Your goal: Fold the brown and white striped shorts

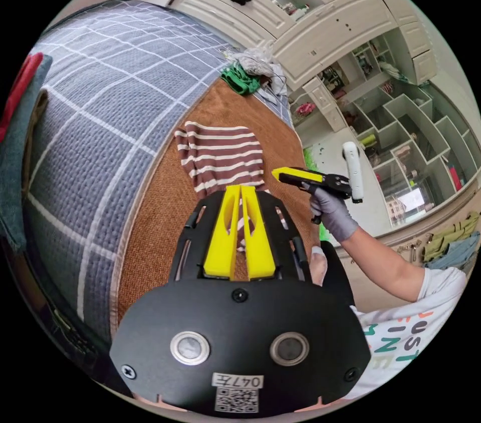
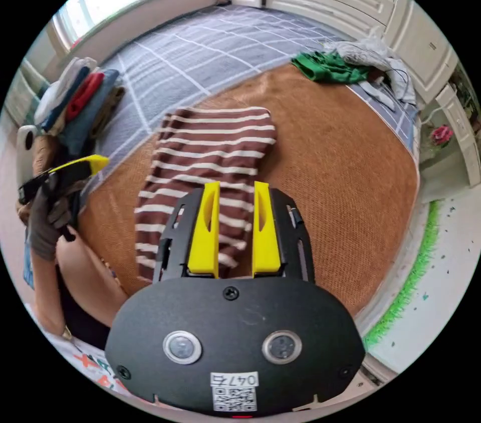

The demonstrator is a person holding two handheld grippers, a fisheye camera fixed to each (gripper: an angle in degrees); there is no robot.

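The brown and white striped shorts (image 1: 220, 157) (image 2: 210, 152) lie flat on a brown woven mat (image 2: 330, 162) on the bed, folded lengthwise into one long panel. My left gripper (image 1: 240, 187) hovers over the near end of the shorts, yellow jaw tips together and nothing between them. In the right gripper view the left gripper (image 2: 97, 161) is raised at the left in a gloved hand, clear of the cloth. My right gripper (image 2: 236, 186) is above the near part of the shorts, jaws apart and empty. The left gripper view shows the right gripper (image 1: 278, 172) off the shorts' right edge.
A green garment (image 2: 328, 67) (image 1: 239, 78) and a pale crumpled pile (image 2: 371, 55) sit at the mat's far corner. A stack of folded clothes (image 2: 75, 97) rests on the blue checked bedspread (image 2: 210, 47). Drawers and shelves (image 1: 401, 122) stand beyond the bed.
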